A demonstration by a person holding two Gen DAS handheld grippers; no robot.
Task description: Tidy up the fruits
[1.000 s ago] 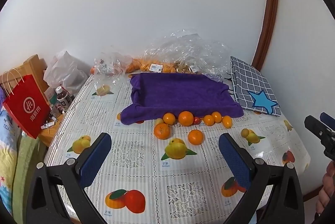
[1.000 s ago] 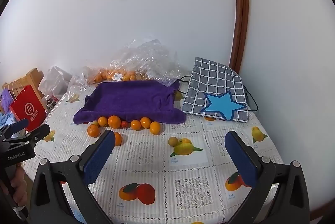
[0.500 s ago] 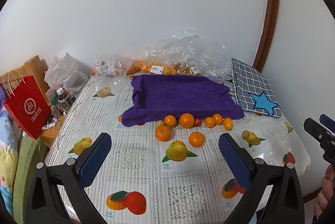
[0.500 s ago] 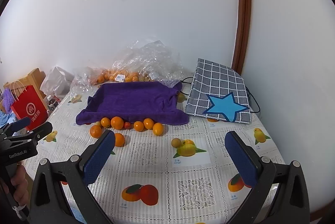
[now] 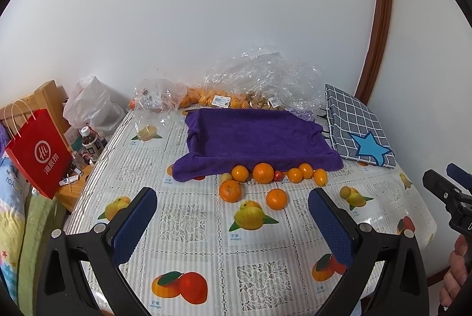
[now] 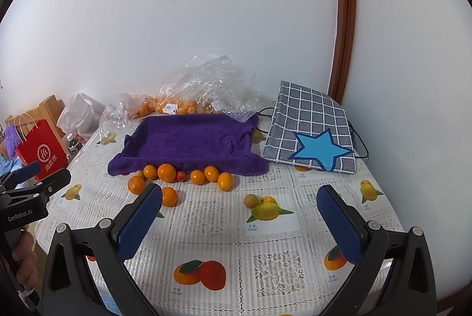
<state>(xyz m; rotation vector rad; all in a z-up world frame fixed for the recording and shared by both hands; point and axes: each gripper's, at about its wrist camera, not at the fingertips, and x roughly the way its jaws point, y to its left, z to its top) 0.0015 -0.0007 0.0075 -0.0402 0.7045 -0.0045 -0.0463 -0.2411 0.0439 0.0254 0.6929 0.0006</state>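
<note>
Both grippers spread, fruit untouched

Left gripper (image 5: 233, 215) and right gripper (image 6: 239, 212) hover wide apart and empty above the table (image 5: 191, 227). Oranges (image 5: 262, 173) lie along the purple towel's (image 5: 253, 136) near edge, two just in front

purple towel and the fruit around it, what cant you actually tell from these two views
- What lies under the purple towel: hidden in both views by the cloth itself.
- Fruit by the towel's left front corner: left wrist view, half covered by the hem.
- Contents of the clear plastic bags: both views, crinkled film glare, price labels too small to read.
- An orange: right wrist view, partly behind the right gripper's fingers.
</note>
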